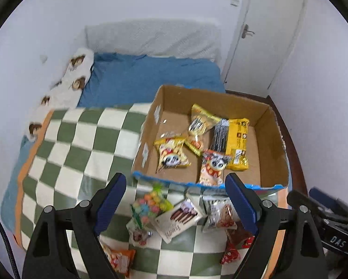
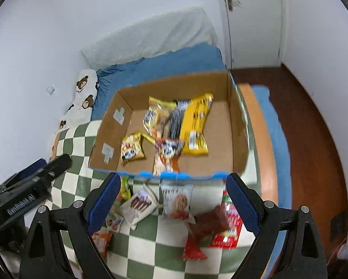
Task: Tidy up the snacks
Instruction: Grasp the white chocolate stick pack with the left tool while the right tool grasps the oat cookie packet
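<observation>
A shallow cardboard box (image 1: pixel 274 144) (image 2: pixel 239 125) lies on the checkered blanket and holds several snack packs, among them a large yellow pack (image 1: pixel 238 144) (image 2: pixel 196 125) and small panda packs (image 1: pixel 171 155) (image 2: pixel 132 150). Loose snacks lie in front of the box: a candy-ball bag (image 1: pixel 149 205), a white chocolate-stick box (image 1: pixel 178 218) (image 2: pixel 137 205), a cookie pack (image 1: pixel 218 211) (image 2: pixel 177 201), and red and brown packs (image 2: pixel 222 223). My left gripper (image 1: pixel 177 200) is open and empty above the loose snacks. My right gripper (image 2: pixel 174 200) is also open and empty above them.
The green-and-white checkered blanket (image 1: pixel 80 144) covers a bed with a blue sheet (image 1: pixel 150 76) and a bear-print pillow (image 1: pixel 73 74). White walls and a door (image 1: pixel 267 34) stand behind. Brown floor (image 2: pixel 302 127) lies to the right of the bed.
</observation>
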Demonstrator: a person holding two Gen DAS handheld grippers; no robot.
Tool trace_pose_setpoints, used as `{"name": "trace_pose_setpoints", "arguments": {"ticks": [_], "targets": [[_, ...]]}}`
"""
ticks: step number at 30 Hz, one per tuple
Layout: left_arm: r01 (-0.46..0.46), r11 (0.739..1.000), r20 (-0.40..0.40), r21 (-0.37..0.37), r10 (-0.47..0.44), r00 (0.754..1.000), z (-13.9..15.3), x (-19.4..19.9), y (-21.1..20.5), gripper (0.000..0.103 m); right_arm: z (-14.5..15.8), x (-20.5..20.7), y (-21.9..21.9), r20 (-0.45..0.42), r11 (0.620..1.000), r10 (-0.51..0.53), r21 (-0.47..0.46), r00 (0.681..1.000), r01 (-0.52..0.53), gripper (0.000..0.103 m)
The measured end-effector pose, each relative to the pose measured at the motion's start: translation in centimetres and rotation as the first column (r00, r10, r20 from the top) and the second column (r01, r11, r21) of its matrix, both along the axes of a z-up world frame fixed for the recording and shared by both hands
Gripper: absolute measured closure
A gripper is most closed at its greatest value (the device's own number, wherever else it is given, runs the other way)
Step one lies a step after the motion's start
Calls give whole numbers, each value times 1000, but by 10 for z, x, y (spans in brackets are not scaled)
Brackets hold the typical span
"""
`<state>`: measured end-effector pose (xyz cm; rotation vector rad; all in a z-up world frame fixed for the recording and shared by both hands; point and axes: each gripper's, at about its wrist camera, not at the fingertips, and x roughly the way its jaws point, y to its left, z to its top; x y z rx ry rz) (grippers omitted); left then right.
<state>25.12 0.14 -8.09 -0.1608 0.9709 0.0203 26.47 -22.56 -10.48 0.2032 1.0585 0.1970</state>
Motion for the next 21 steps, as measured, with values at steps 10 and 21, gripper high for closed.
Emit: {"name": "trace_pose_setpoints", "arguments": {"ticks": [10,21], "targets": [[-8,999,-243,42,18,970,-110,-10,37,16,-116,-3,13,-265,996,-26,74,964,47,9],[426,863,-382,270,-310,871,-192,12,-39,16,-210,39,60,-372,996,26,-71,928,-56,45]]}}
